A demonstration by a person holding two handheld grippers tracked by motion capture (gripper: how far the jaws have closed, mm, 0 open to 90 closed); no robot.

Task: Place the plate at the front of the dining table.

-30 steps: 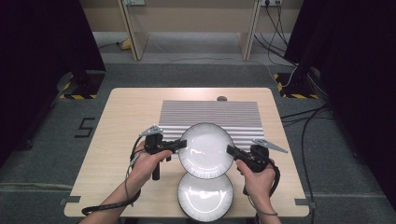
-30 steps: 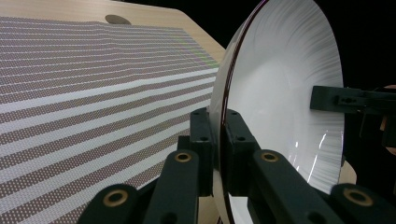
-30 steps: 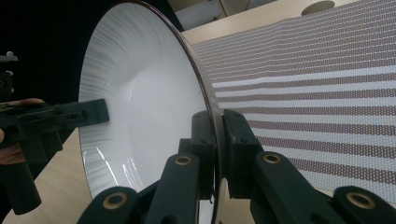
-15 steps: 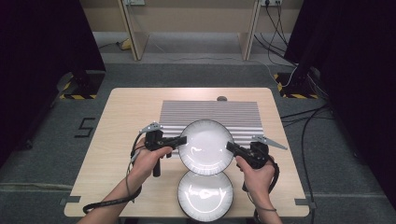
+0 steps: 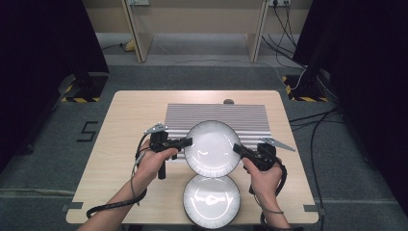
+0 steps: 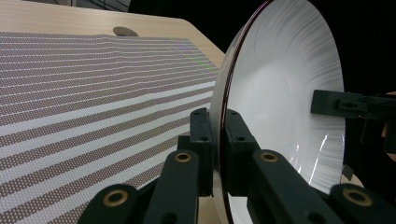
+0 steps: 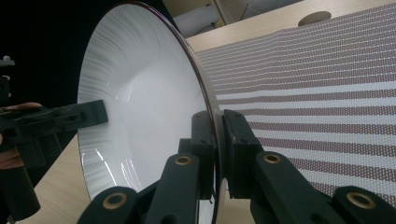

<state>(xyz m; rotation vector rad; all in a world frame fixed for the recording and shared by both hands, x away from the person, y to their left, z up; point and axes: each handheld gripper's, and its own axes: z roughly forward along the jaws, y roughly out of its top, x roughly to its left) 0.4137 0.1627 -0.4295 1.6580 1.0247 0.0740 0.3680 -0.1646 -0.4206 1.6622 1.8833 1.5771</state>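
left gripper (image 5: 188,141): black two-jaw tool, jaws pinched on left rim of the round white glossy plate (image 5: 212,147); in the left gripper view the pads clamp the rim edge (image 6: 218,140)
right gripper (image 5: 236,148): jaws pinched on the plate's right rim
held plate: centre of high view, tilted, over near edge of the striped grey-and-white mat (image 5: 216,111)
second white plate (image 5: 211,200): lower centre, flat on light wooden table (image 5: 125,120)
change: held plate sits higher in frame than a second ago, more over the mat; gap to lower plate wider; both grips unchanged
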